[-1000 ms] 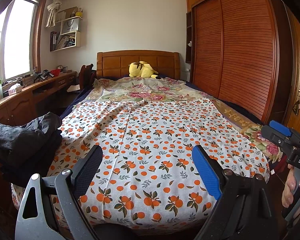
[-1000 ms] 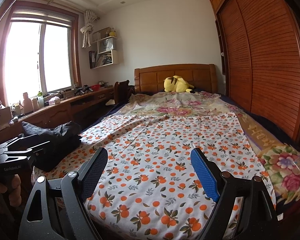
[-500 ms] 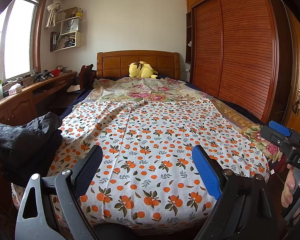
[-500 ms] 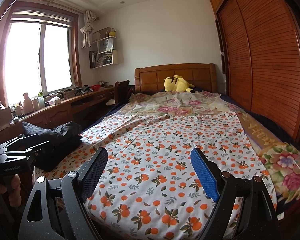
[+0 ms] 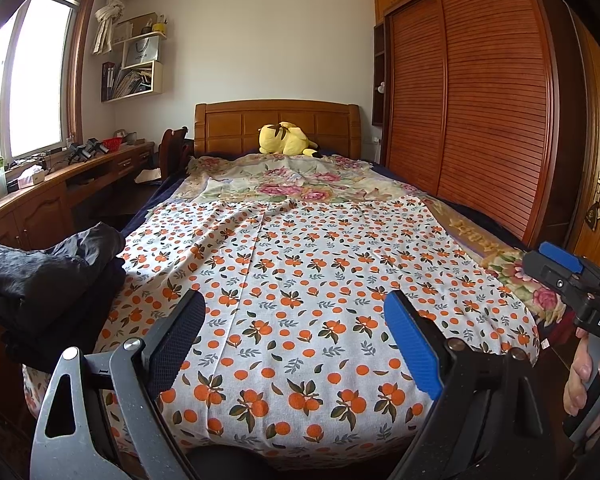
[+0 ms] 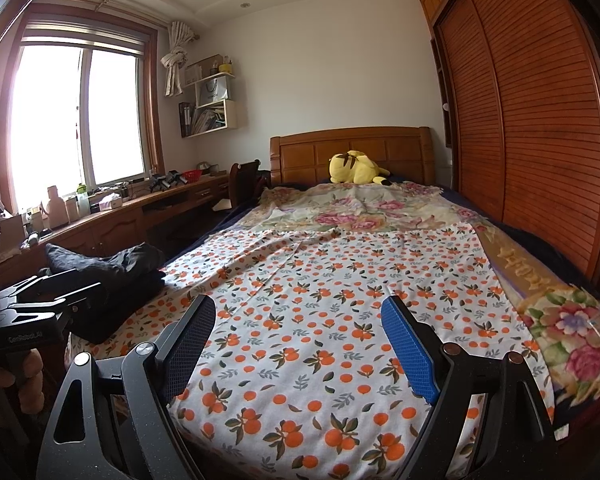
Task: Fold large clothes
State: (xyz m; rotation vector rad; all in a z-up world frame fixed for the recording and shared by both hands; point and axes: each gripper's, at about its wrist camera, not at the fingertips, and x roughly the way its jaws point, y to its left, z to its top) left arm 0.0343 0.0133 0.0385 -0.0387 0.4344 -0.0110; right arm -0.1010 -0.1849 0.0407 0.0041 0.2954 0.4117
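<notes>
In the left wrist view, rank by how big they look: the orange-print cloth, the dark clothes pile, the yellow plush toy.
1. Orange-print cloth, spread over most of the bed.
2. Dark clothes pile, though it sits close to the camera, which inflates it.
3. Yellow plush toy, far off at the headboard, so its true size is unsure.

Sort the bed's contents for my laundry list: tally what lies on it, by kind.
Orange-print cloth: 1
Dark clothes pile: 1
Floral blanket: 1
Yellow plush toy: 1
Total: 4
</notes>
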